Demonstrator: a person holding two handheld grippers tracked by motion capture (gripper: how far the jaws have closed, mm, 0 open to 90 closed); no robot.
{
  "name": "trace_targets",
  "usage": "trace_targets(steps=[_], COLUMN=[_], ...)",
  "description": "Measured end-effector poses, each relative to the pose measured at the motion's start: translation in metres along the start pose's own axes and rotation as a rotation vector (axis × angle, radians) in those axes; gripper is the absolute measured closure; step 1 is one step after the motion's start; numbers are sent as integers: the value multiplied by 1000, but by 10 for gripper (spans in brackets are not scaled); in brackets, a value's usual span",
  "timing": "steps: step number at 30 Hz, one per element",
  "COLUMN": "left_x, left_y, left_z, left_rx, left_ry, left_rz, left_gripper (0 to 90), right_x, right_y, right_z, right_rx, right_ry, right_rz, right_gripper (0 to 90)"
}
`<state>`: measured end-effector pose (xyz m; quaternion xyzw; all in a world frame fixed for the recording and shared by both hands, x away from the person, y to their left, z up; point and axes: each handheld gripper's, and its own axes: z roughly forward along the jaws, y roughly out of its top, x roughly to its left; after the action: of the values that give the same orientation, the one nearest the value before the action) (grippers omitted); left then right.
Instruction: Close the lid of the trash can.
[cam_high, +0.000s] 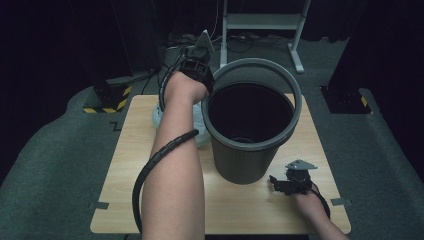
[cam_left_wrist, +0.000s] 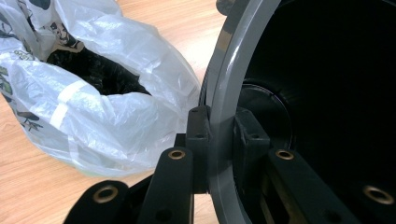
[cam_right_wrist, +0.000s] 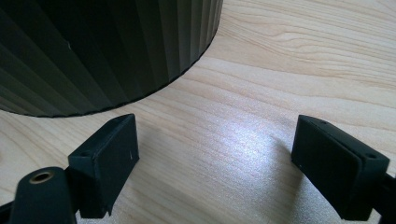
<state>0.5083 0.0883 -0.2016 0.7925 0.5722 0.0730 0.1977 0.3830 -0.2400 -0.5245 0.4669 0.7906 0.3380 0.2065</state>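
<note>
A dark grey ribbed waste bin with a lighter grey rim stands in the middle of a light wooden table. My left gripper is at the bin's far left rim, shut on it with one jaw outside and one inside. A crumpled translucent white plastic bag with something black in it lies on the table just left of the bin, partly hidden by the forearm. My right gripper sits low at the bin's front right base, open over bare wood, the ribbed wall just beyond it.
The table's front edge is close to the right hand. Grey carpet surrounds the table. A metal stand frame is behind the bin, and black-and-yellow striped bases sit at the back left and back right.
</note>
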Motion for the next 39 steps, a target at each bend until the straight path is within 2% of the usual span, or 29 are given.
trace_targets(steps=[9,22,39], left_x=[-2,-3,1], left_y=[0,-3,-6], left_z=[9,10,13], left_rx=[5,-6,-10], left_ry=[7,21,9], left_rz=[0,7,15], left_gripper=[775,761,737], right_x=[0,0,0], right_y=[0,1,1], right_z=[0,0,1], right_rx=[1,2,1], right_ry=[2,4,4], right_rz=[-1,-3,-4], right_gripper=[145,145,145])
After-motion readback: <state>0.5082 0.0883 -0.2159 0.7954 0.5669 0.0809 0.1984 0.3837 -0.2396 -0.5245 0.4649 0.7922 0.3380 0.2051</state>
